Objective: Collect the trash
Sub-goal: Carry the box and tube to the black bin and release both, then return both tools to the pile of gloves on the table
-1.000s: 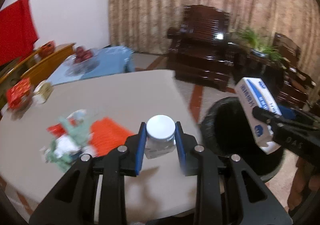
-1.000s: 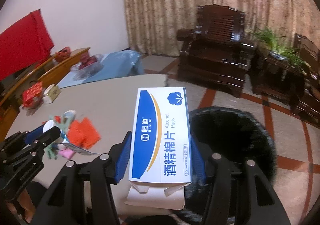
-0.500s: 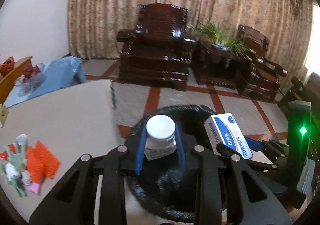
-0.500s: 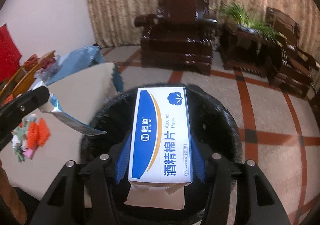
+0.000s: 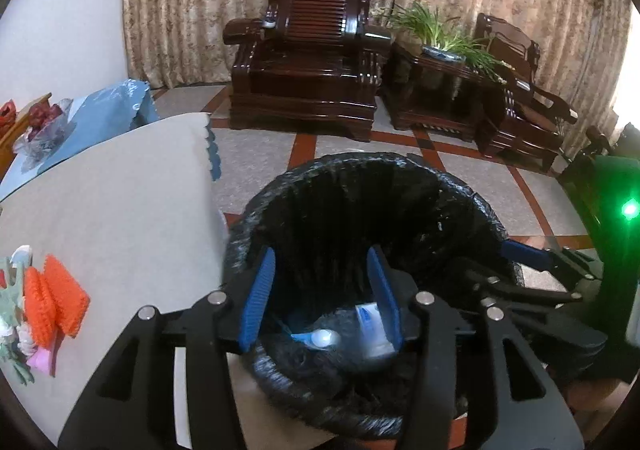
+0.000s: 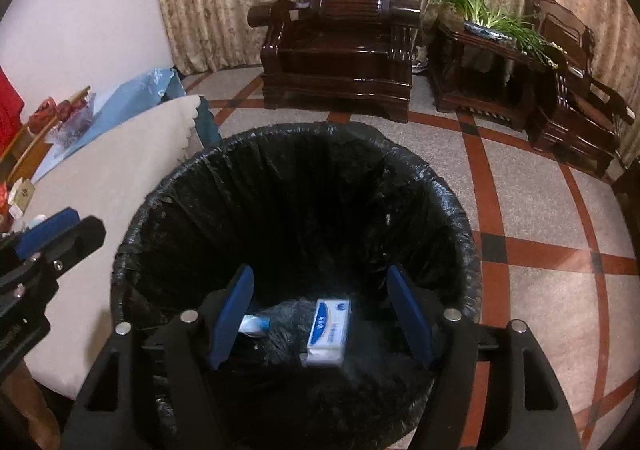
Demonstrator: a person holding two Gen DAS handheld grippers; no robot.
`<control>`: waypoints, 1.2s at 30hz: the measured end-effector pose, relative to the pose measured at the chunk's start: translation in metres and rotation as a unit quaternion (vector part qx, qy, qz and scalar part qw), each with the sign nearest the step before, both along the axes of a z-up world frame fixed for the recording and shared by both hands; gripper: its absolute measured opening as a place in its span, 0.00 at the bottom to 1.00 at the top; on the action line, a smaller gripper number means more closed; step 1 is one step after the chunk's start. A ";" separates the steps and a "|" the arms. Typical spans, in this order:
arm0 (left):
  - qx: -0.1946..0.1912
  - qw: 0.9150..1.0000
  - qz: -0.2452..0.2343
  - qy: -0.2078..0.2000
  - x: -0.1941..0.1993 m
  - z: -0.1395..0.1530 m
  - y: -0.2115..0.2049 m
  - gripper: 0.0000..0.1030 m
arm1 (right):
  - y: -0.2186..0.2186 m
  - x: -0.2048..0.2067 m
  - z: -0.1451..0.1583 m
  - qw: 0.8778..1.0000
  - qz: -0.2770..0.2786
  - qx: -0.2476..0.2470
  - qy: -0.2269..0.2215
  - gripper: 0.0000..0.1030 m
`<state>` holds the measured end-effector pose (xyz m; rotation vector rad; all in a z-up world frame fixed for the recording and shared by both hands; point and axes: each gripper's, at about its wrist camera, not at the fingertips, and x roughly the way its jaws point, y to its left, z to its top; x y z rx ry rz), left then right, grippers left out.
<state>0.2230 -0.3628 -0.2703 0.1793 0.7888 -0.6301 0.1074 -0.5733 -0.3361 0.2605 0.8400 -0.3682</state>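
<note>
A black-lined trash bin (image 5: 472,202) (image 6: 168,194) stands on the floor beside the table. My left gripper (image 5: 322,298) is open and empty above the bin's near side. My right gripper (image 6: 322,314) is open and empty over the bin. A white and blue alcohol-pad box (image 6: 328,326) (image 5: 372,326) and a small white-capped jar (image 5: 322,338) (image 6: 254,324) lie at the bottom of the bin. A pile of trash with orange netting (image 5: 52,306) lies on the beige table (image 5: 104,210) at the left.
Dark wooden armchairs (image 5: 308,62) (image 6: 344,34) and a side table with a green plant (image 5: 444,34) stand by the curtain. A blue cloth with a bag of red fruit (image 5: 40,122) is at the far left. The floor has red tile lines (image 6: 492,186).
Both grippers moved from over the table to over the bin and opened. The jar and the alcohol-pad box dropped from the jaws into the bin.
</note>
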 end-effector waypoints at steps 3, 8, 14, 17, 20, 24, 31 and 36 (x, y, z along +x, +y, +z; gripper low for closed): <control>0.002 1.000 0.027 -0.007 -0.002 0.009 0.031 0.59 | 0.012 -0.006 0.012 1.000 0.000 0.000 -0.005 0.66; 0.005 0.995 0.100 -0.010 0.001 0.019 0.120 0.66 | 0.051 -0.008 0.035 0.999 0.032 0.000 -0.027 0.66; 0.018 0.983 0.185 -0.012 0.007 0.028 0.230 0.69 | 0.136 0.005 0.053 0.993 0.110 0.007 -0.052 0.66; 0.028 0.974 0.224 -0.020 0.012 0.033 0.280 0.69 | 0.179 0.016 0.051 0.988 0.146 0.008 -0.052 0.66; 0.035 0.964 0.263 -0.033 0.012 0.038 0.330 0.69 | 0.221 0.027 0.050 0.982 0.180 0.008 -0.054 0.66; 0.034 0.953 0.298 -0.040 0.015 0.042 0.376 0.69 | 0.266 0.044 0.047 0.975 0.216 0.014 -0.053 0.66; 0.045 0.943 0.326 -0.037 0.018 0.026 0.421 0.69 | 0.324 0.074 0.039 0.966 0.252 0.020 -0.052 0.64; 0.049 0.942 0.330 -0.048 0.023 0.014 0.436 0.69 | 0.354 0.093 0.029 0.960 0.274 0.024 -0.047 0.62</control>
